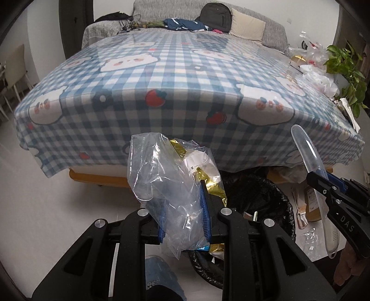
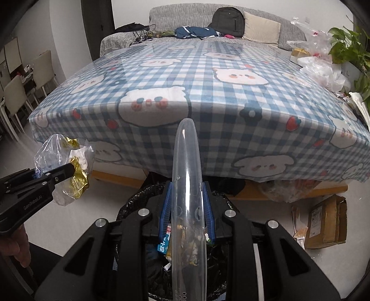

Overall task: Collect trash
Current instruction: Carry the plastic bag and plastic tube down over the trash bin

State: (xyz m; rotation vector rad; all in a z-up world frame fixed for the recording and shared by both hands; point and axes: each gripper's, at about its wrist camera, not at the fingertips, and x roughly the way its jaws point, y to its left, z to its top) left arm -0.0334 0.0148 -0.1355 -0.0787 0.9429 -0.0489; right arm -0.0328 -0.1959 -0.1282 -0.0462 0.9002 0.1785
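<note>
- Across the far half of both views, a counter draped in a blue-and-white checked tablecloth (image 1: 175, 76) printed with white bear faces and red strawberries; its top is bare except along the right edge.
- Behind it, one grey fabric sofa (image 2: 185, 16) carrying one black backpack (image 2: 229, 20), one beige cushion (image 2: 261, 29) and a heap of dark blue clothing (image 2: 196, 31).
- On the counter's far right edge, a cluster of crumpled white and clear plastic bags (image 2: 323, 69), too tangled to count, beside one green leafy plant (image 2: 349, 44).
- On the pale floor near the counter's front, one bin lined with a black plastic bag (image 1: 266, 192), with scraps inside it.
- On the floor to the right, one flattened brown cardboard box (image 2: 326, 222).
- At far left, at least two pale dining chairs (image 2: 16, 99).
- Left gripper (image 1: 185, 208): jaws closed on one crumpled clear plastic bag holding gold foil and white paper (image 1: 171, 180), held left of the bin.
- Right gripper (image 2: 187, 210): jaws clamped on one long clear plastic lid-like piece (image 2: 187, 185), held edge-on above the bin.
</note>
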